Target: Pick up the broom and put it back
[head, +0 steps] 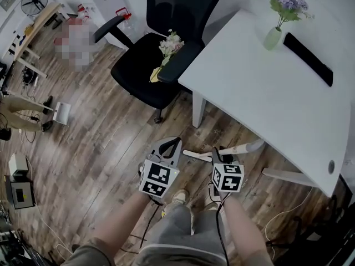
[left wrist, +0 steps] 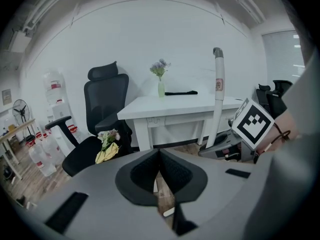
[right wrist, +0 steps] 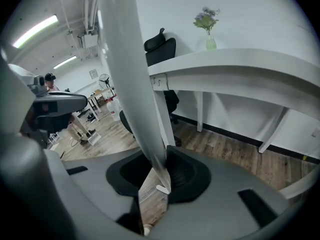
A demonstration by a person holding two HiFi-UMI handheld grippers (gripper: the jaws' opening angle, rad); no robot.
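Low over the brown wood-plank floor (head: 94, 148) in the head view, both grippers sit side by side in front of the person's legs, each with its black-and-white marker cube facing up. The left claw (head: 174, 143) is just beside the right claw (head: 217, 153). The long white broom handle (head: 247, 147) runs out from the right claw toward the near leg of the large white worktop (head: 266, 98). On that worktop stand a pale green vase of purple flowers (head: 273, 36) and a flat black bar (head: 308, 58). A black office chair (head: 166, 15) stands near the worktop's corner, with a small bouquet of pale flowers (head: 168, 47) lying on its seat.

Along the left gripper view, the left claw (left wrist: 159, 153) has its dark pads brought together at the tips with nothing between them; only floor shows through the gap behind. To its right the broom handle (left wrist: 218, 96) stands nearly upright in front of the worktop, with its grey-capped top above the worktop's level. The right gripper grips it low down.

Along the right gripper view, the right claw (right wrist: 159, 171) is clamped on the broom handle (right wrist: 125, 69), which rises from between the pads to the top edge of the picture. The brush end cannot be made out in any view.
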